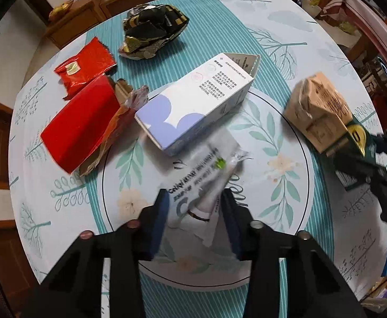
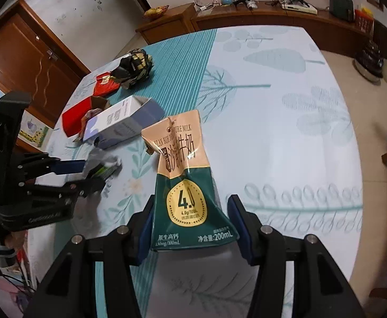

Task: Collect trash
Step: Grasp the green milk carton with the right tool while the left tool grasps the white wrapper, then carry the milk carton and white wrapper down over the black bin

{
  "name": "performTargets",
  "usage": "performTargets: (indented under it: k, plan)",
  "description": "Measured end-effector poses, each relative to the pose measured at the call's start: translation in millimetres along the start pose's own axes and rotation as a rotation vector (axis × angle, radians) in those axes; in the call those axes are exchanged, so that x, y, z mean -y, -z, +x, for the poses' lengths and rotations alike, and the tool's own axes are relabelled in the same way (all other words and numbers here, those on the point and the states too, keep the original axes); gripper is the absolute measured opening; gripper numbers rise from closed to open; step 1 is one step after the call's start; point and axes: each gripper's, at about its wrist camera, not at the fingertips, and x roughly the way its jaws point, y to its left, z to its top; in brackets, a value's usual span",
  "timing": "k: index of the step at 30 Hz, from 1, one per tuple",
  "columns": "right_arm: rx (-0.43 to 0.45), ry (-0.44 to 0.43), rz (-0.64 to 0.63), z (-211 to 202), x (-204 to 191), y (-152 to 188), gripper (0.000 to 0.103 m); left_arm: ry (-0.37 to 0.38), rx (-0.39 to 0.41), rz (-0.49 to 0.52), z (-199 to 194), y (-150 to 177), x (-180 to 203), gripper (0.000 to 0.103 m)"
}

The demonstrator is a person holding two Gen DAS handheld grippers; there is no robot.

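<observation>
A crumpled clear plastic wrapper (image 1: 206,180) with grey print and a green mark lies on the round table's cloth (image 1: 286,39). My left gripper (image 1: 196,212) points down over the table, and its blue pads press the wrapper's near end from both sides. The right wrist view shows the same pinch (image 2: 92,175) at the left. A squashed green and tan milk carton (image 2: 188,185) stands between the pads of my right gripper (image 2: 192,201), which is shut on its lower part. That carton (image 1: 318,111) also shows at the right of the left wrist view.
A white and purple box (image 1: 193,100) lies open-ended mid-table. Left of it are a long red wrapper (image 1: 82,124) and a small red packet (image 1: 84,66). A crumpled black and gold wrapper (image 1: 153,29) sits further back. Wooden cabinets (image 2: 246,18) line the wall.
</observation>
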Motion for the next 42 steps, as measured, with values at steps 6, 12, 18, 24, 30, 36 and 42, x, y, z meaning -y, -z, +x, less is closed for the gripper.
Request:
performTargets:
  k: [6, 12, 18, 24, 30, 36, 42]
  plan:
    - [-0.012, -0.037, 0.036, -5, -5, 17, 0.052, 0.003, 0.033, -0.064, -12, 17, -1, 0.014]
    - [-0.017, -0.051, 0.067, -11, -13, 39, 0.052, 0.023, 0.030, -0.118, -27, 42, 3, 0.008]
    - [-0.005, -0.056, 0.104, -23, -23, 61, 0.052, 0.048, 0.052, -0.164, -48, 79, 7, 0.007]
    - [0.036, -0.046, 0.146, -50, -42, 90, 0.052, 0.093, 0.121, -0.159, -90, 118, 8, 0.007]
    - [0.104, -0.045, 0.195, -90, -84, 133, 0.052, 0.071, 0.233, -0.099, -146, 182, 8, 0.007]
    - [0.166, -0.039, 0.233, -125, -138, 187, 0.052, 0.088, 0.302, -0.061, -186, 255, -7, 0.007]
    - [0.204, -0.026, 0.252, -148, -192, 243, 0.052, 0.144, 0.350, -0.057, -213, 324, -28, 0.007]
